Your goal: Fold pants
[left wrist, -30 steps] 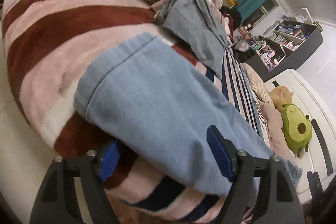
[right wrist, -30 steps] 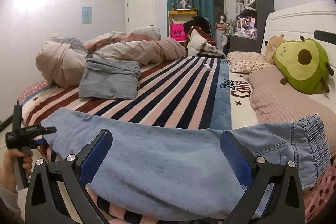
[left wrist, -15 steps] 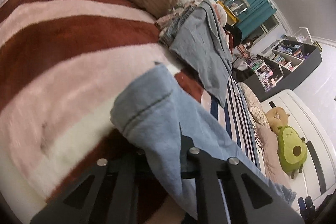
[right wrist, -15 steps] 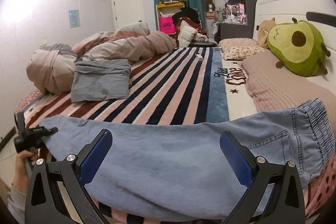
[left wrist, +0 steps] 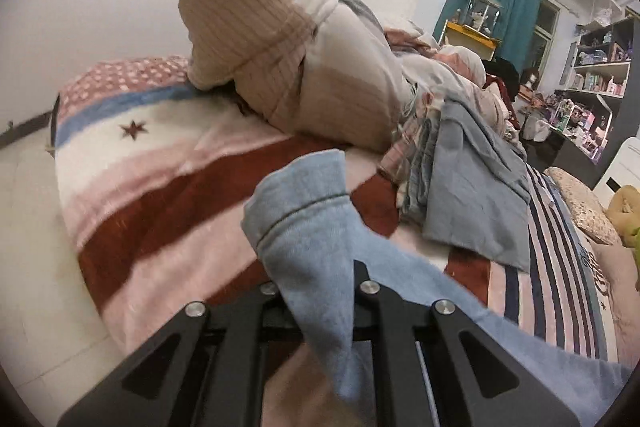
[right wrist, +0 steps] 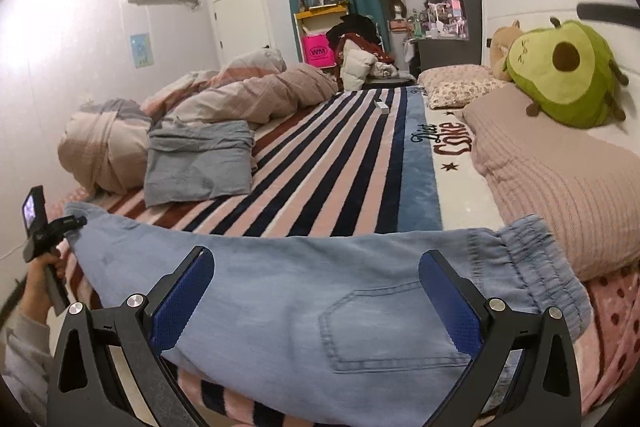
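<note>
The left tool [left wrist: 316, 291] pinches the hem of the pants [right wrist: 304, 291], which lie across the lower part of the frame along the bed [right wrist: 332, 163] edge. The right tool [right wrist: 316, 303] is spread wide – holding nothing. The thin pinch may slip (only a small corner is caught). Striped blanket beyond gives free room; the grey garment [right wrist: 200, 163] at centre left is near.

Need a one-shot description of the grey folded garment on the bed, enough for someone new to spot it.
Start at the striped blanket covering the bed, then go to its far left side, beside the bunched beige duvet. The grey folded garment lies flat there. Unlike the light-blue pants stretched along the near edge, it is grey, squarish and compact.
</note>
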Motion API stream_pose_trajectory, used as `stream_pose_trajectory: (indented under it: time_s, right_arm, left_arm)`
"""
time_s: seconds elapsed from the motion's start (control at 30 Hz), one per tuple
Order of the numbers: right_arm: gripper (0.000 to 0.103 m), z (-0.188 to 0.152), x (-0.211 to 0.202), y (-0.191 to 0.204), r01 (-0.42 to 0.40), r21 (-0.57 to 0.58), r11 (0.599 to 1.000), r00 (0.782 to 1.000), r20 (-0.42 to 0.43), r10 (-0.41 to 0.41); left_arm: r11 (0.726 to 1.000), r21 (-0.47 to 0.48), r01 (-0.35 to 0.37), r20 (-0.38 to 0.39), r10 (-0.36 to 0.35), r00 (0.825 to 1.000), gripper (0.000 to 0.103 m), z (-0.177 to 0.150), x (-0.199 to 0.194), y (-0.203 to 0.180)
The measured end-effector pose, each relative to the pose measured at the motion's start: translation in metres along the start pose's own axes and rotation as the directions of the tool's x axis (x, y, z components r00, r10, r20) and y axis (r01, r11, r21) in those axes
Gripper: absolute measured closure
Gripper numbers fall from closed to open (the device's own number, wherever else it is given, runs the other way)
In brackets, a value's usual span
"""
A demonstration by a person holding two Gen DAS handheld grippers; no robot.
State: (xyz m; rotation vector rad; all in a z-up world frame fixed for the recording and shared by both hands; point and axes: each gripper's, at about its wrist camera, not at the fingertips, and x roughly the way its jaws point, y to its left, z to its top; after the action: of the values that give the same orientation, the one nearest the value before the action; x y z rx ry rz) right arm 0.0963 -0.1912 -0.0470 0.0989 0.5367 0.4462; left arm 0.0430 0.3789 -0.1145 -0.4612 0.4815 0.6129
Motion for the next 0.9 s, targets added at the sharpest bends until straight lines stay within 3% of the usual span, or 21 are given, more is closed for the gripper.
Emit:
stream_pose_trajectory:
  time_s: [0.1, 0.23, 0.43, 0.57, 0.77, 0.87, 0.9]
  right_arm:
    - [0.001, 0.000, 0.000, -0.005, -0.027, 0.025, 0.999, 1.000, 0.000, 0.027]
    - [0.001, -0.002, 0.002, -0.013, -0.073, 0.061, 0.995, 0.997, -0.006, 0.073]
    - [0.001, -0.005, -0.002, -0.033, -0.135, 0.142, 0.981, 0.991, 0.028, 0.133]
    - [0.001, -0.007, -0.001, -0.041, -0.173, 0.169, 0.970, 0.985, 0.030, 0.171]
    - [0.001, -0.013, -0.005, -0.057, -0.210, 0.224, 0.952, 0.978, 0.053, 0.203]
    - [0.001, -0.018, -0.007, -0.070, -0.227, 0.281, 0.933, 0.974, 0.069, 0.216]
    - [0.001, -0.019, -0.008, -0.073, -0.231, 0.292, 0.928, 0.973, 0.071, 0.220]
  left_arm:
    - [0.996, 0.086, 0.030, 0.031, -0.032, 0.999, 0.096, 0.005, -0.020, -0.029]
    - [0.980, 0.154, 0.129, 0.027, -0.135, 0.990, 0.097, 0.001, -0.046, -0.075]
    - [0.909, 0.305, 0.284, -0.043, -0.285, 0.958, 0.097, -0.028, -0.086, -0.167]
    - [0.833, 0.355, 0.424, -0.164, -0.391, 0.906, 0.097, -0.063, -0.099, -0.234]
    - [0.722, 0.400, 0.565, -0.291, -0.485, 0.825, 0.097, -0.114, -0.128, -0.306]
    - [0.674, 0.437, 0.596, -0.335, -0.493, 0.803, 0.097, -0.138, -0.137, -0.333]
    - [0.671, 0.440, 0.597, -0.347, -0.486, 0.802, 0.097, -0.143, -0.136, -0.339]
